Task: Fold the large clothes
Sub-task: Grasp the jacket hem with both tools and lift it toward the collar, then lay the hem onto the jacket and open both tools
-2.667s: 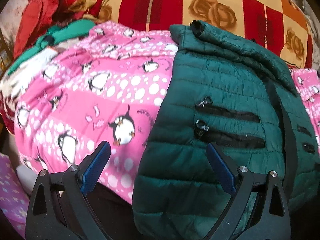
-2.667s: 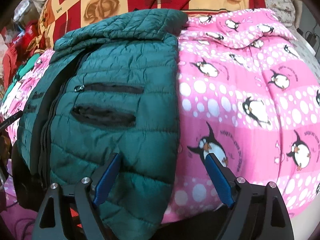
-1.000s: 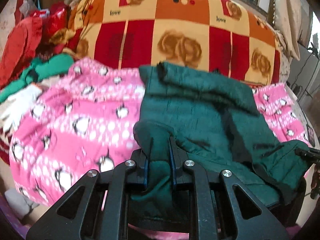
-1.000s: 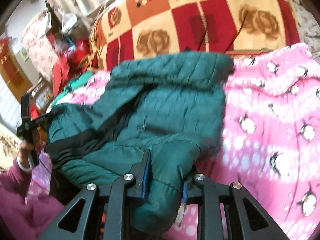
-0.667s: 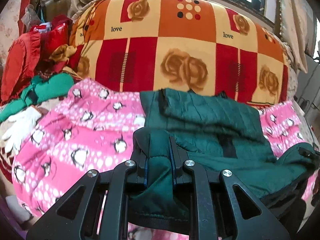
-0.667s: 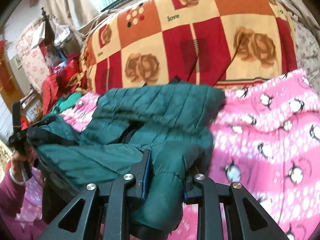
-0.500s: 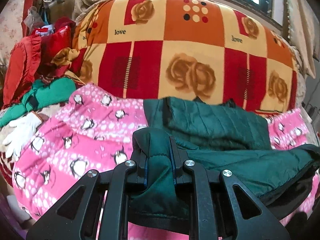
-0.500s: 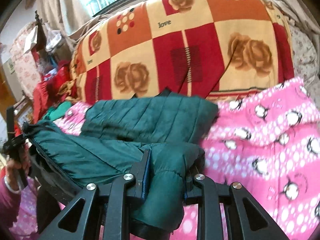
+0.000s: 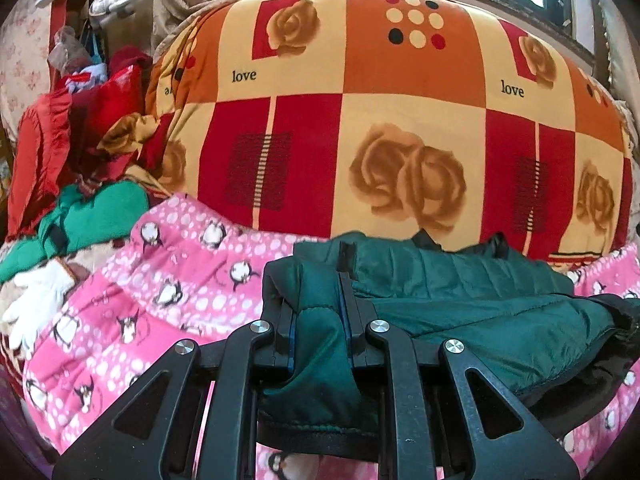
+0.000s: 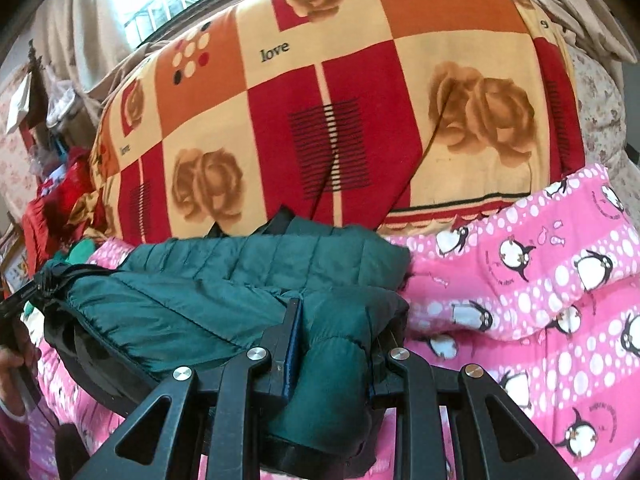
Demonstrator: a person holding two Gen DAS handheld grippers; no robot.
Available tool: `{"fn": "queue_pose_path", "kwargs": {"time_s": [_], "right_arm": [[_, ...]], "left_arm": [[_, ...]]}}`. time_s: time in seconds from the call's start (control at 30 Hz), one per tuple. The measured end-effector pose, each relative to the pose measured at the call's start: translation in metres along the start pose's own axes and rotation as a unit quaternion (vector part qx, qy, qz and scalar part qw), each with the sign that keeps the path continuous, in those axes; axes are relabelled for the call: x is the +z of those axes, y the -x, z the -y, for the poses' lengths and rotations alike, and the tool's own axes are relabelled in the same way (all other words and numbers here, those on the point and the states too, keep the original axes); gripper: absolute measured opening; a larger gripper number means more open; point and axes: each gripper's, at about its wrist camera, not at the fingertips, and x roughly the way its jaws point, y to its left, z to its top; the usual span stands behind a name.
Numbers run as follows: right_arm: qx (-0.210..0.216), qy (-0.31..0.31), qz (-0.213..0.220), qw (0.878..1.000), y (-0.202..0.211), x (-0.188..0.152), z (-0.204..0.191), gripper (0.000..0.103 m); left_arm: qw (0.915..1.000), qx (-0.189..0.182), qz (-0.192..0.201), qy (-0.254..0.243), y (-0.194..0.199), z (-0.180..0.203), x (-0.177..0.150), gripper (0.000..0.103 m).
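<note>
A dark green quilted jacket [image 9: 472, 304] lies on a bed covered by a pink penguin blanket [image 9: 168, 292]. My left gripper [image 9: 318, 300] is shut on the jacket's bottom hem corner and holds it lifted over the jacket's upper part. My right gripper [image 10: 336, 320] is shut on the other hem corner of the jacket [image 10: 248, 280], also lifted. The hem stretches between both grippers above the folded collar end. The black lining shows under the raised edge.
A large red, orange and cream rose-print quilt [image 9: 380, 128] is piled at the back of the bed. Red and green clothes [image 9: 80, 168] and a white glove [image 9: 36, 300] are heaped at the left. The pink blanket [image 10: 540, 300] extends to the right.
Both grippers closed on the jacket's bottom hem, then lifted it and carried it away from me toward the collar, folding the jacket over itself.
</note>
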Motion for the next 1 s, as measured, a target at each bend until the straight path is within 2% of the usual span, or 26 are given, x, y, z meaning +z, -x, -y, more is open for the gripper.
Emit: {"fn": "queue_pose_path", "kwargs": {"time_s": [0.17,0.37,0.67,0.87,1.0], "right_arm": [[-0.002,-0.012,0.000,1.000,-0.018,0.020,0.005,0.023],[-0.008,-0.019,-0.019,1.000,-0.053,0.034,0.010,0.023],[-0.010,-0.073,-0.054,0.996,-0.112,0.026,0.033,0.023],[-0.017,-0.076,-0.071,0.994,-0.134,0.026,0.036,0.023],[-0.005,-0.101,-0.075,0.992,-0.144,0.028,0.044,0.029]], "left_arm": [[0.9999,0.009,-0.009,0.001,-0.025,0.005,0.017,0.016],[0.9994,0.022,-0.027,0.005,-0.057,0.009,0.022,0.016],[0.9981,0.035,-0.051,-0.001,-0.102,0.016,0.019,0.017],[0.9974,0.044,-0.058,-0.001,-0.125,0.019,0.014,0.020],[0.9973,0.029,-0.064,0.021,-0.136,0.013,0.012,0.022]]}}
